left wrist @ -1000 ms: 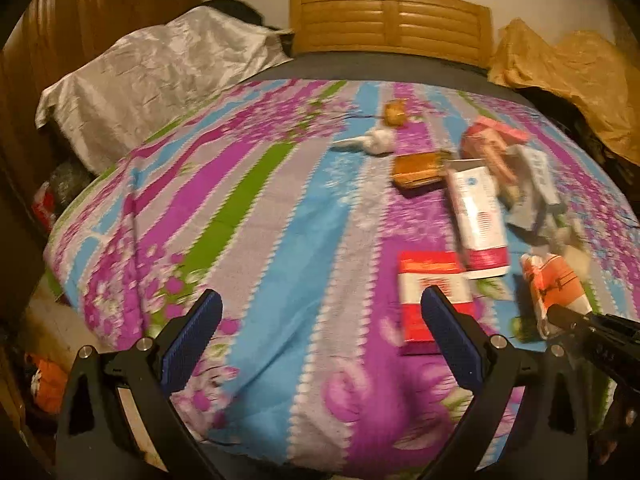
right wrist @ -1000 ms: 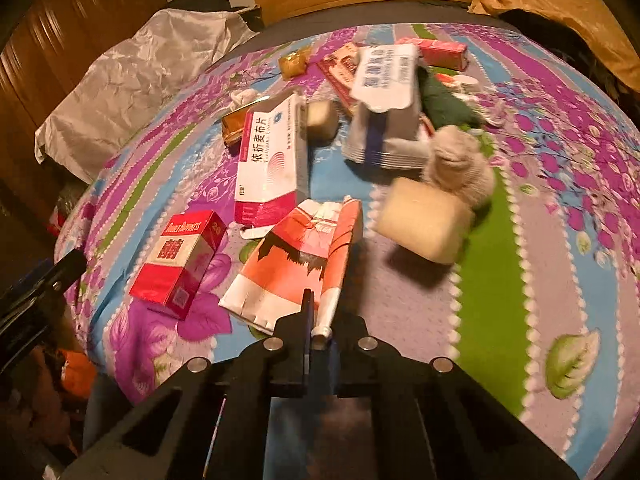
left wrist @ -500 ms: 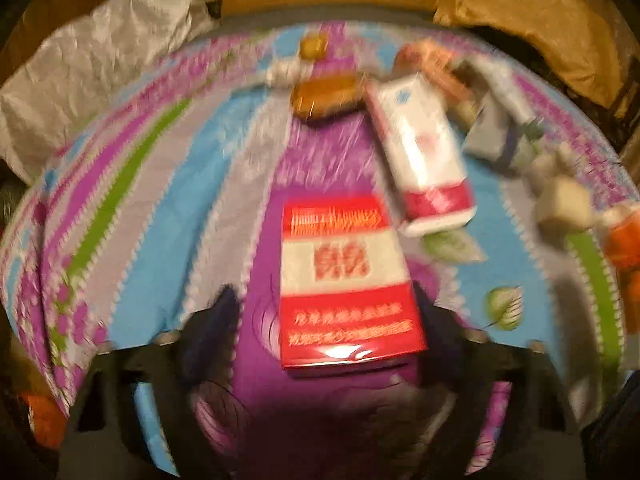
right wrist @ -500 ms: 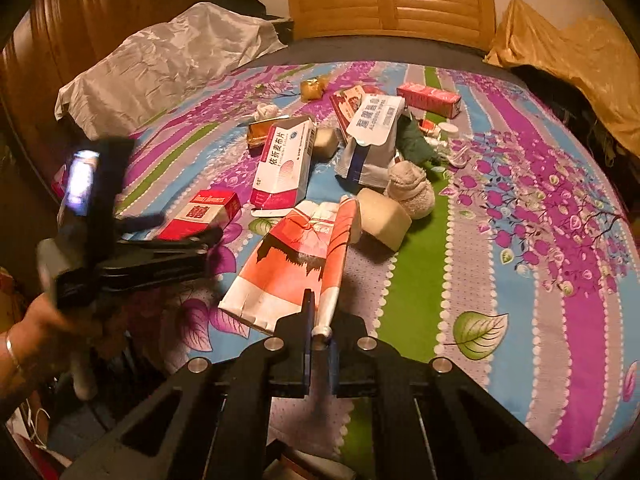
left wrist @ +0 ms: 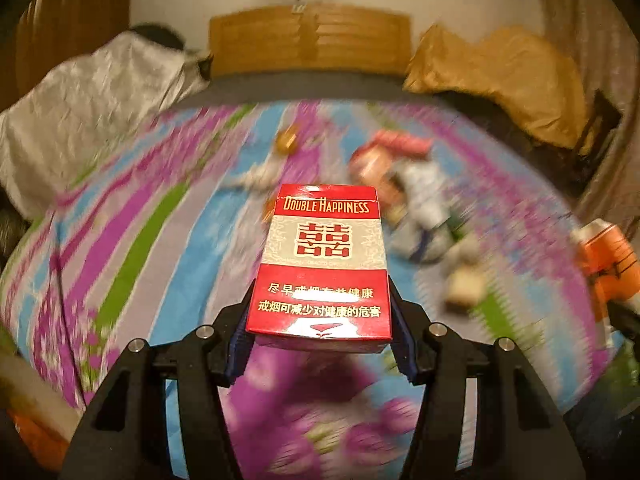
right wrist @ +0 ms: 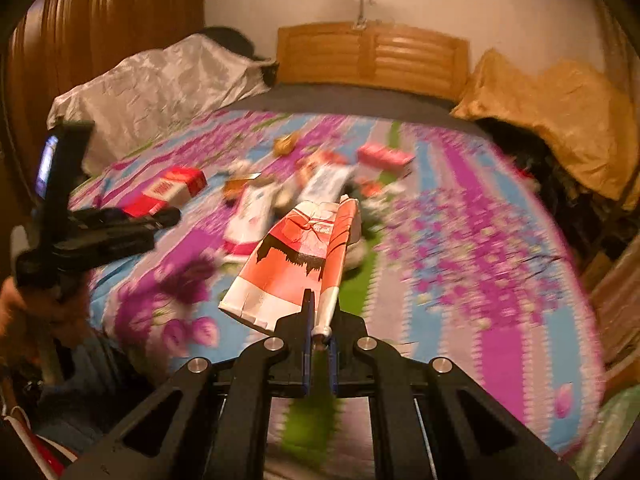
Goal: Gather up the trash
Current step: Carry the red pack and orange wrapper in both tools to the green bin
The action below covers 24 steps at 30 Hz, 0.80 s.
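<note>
My left gripper [left wrist: 320, 332] is shut on a red and white cigarette pack [left wrist: 322, 264] and holds it lifted above the bed. The pack [right wrist: 170, 190] and the left gripper [right wrist: 160, 216] also show at the left of the right wrist view. My right gripper [right wrist: 319, 320] is shut on the folded edge of a flattened orange and white paper carton [right wrist: 296, 260], held above the bed. The carton [left wrist: 604, 256] shows at the right edge of the left wrist view. More trash lies mid-bed: a white and red box [right wrist: 250, 216], a pink box [right wrist: 384, 156], a white packet [right wrist: 326, 182].
The bed has a purple, blue and green striped floral cover [right wrist: 460, 240]. A silver pillow [right wrist: 160, 88] lies at the back left, a wooden headboard [right wrist: 372, 58] behind, a yellow cloth [right wrist: 560, 116] at the back right. A tan block [left wrist: 464, 288] and a small orange wrapper [left wrist: 286, 142] lie on the cover.
My left gripper moved right to the cigarette pack, closed on it and lifted it off the bed. My right gripper rose and pulled back with the carton in it.
</note>
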Motion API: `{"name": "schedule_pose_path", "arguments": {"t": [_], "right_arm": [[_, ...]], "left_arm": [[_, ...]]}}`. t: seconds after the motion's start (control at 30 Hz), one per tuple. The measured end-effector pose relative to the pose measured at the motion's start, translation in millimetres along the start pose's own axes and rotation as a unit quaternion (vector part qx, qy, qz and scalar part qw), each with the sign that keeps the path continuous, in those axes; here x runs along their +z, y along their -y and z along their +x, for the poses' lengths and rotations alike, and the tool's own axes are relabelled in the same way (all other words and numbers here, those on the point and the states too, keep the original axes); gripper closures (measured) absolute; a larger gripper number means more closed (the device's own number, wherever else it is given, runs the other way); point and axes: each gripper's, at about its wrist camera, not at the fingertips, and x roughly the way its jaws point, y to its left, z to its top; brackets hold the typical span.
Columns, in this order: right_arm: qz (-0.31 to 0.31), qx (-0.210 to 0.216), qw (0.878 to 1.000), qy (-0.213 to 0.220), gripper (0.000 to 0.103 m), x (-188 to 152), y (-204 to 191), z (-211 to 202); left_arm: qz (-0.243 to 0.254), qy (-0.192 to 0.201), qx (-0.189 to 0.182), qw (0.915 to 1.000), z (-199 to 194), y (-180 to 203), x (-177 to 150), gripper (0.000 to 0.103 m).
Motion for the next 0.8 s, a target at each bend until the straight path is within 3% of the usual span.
{"name": "schedule_pose_path", "arguments": {"t": [0.17,0.27,0.4,0.5,0.63,0.8], "right_arm": [[0.042,-0.084,0.995,0.039,0.096,2.3,67.4,-63.6],[0.072,-0.147,0.985,0.054,0.096,-5.3,118.6,-107.9],[0.122,-0.240,0.961,0.055,0.096,-29.7,188.6,-171.4],[0.168,-0.313,0.933,0.049,0.096,-57.7,244.0,-221.6],[0.228,-0.392,0.891,0.030,0.096,-96.6,314.1,-274.7],[0.284,-0.447,0.848,0.009,0.096,-134.4,379.4,-316.9]], "left_arm": [[0.050,0.050,-0.074,0.9948,-24.4,72.1,42.5,0.048],[0.085,0.067,-0.131,0.9854,-31.7,127.5,64.7,0.048],[0.134,0.080,-0.202,0.9668,-40.4,209.6,82.7,0.048],[0.181,0.088,-0.270,0.9416,-51.6,288.8,87.0,0.048],[0.236,0.088,-0.329,0.9102,-63.3,379.8,78.0,0.048],[0.297,0.084,-0.399,0.8633,-82.0,483.6,51.3,0.048]]}}
